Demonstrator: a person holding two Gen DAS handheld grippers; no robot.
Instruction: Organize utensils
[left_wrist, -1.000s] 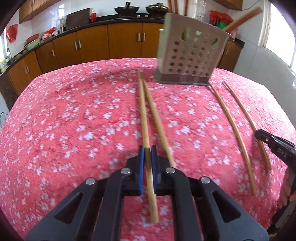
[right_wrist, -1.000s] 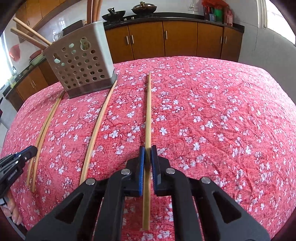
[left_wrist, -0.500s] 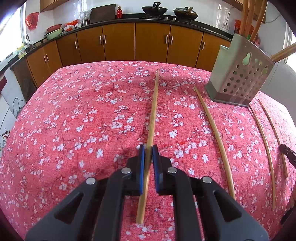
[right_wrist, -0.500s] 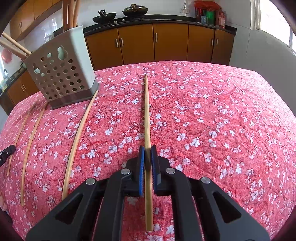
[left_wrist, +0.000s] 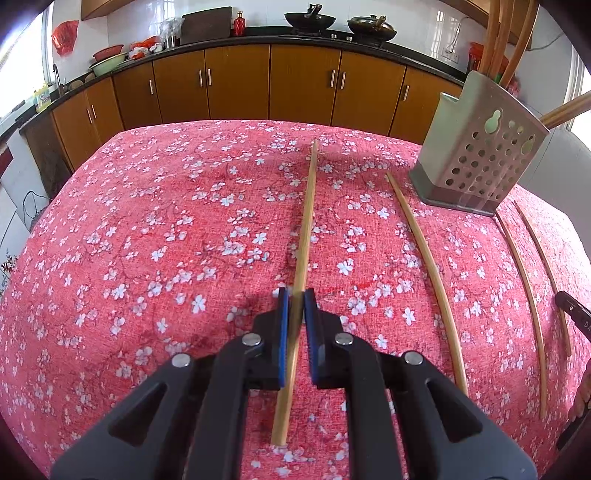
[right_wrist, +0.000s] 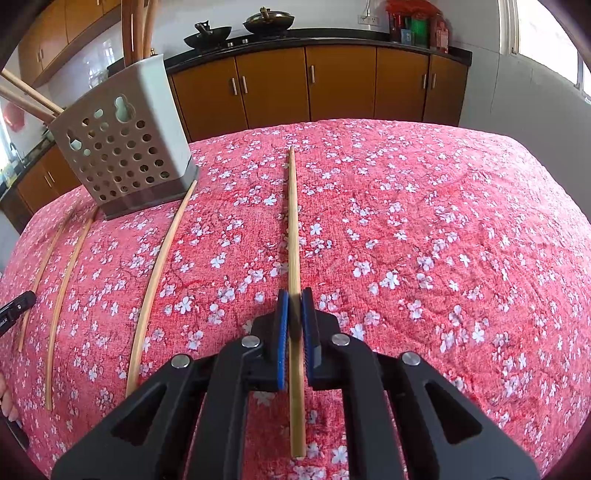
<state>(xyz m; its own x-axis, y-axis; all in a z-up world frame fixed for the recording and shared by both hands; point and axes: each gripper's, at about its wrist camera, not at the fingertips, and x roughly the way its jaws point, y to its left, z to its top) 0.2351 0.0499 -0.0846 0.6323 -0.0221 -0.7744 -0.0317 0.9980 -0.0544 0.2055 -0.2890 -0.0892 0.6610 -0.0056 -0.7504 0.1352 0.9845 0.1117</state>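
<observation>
Two chopsticks are in my grip at once, one in each hand, above a surface (left_wrist: 147, 221) covered in red cloth printed with white blossoms. My left gripper (left_wrist: 296, 325) is pinching a bamboo chopstick (left_wrist: 306, 229) between its blue pads, a little way up from the thick end, which sticks out beneath the jaws toward me; the thin end points away toward the far edge of the cloth. My right gripper (right_wrist: 294, 321) is likewise pressed onto a second bamboo chopstick (right_wrist: 293, 221), clamped near its thick end, the shaft running straight ahead.

Between the two held sticks, three loose chopsticks lie on the cloth. One (left_wrist: 424, 254) lies just right of my left gripper's stick, its far tip near the base of the utensil holder (left_wrist: 476, 162). Two more (left_wrist: 524, 291) lie side by side further right, next to the tip of my other tool at the frame's edge.

That holder, a pale perforated caddy with a dark base, stands upright on the far part of the cloth. Several chopsticks (left_wrist: 498, 37) already stand in it, and other wooden handles lean out of it sideways.

Behind the surface runs a row of brown kitchen cabinets (left_wrist: 240, 85) under a dark worktop carrying two woks (left_wrist: 310, 18).
</observation>
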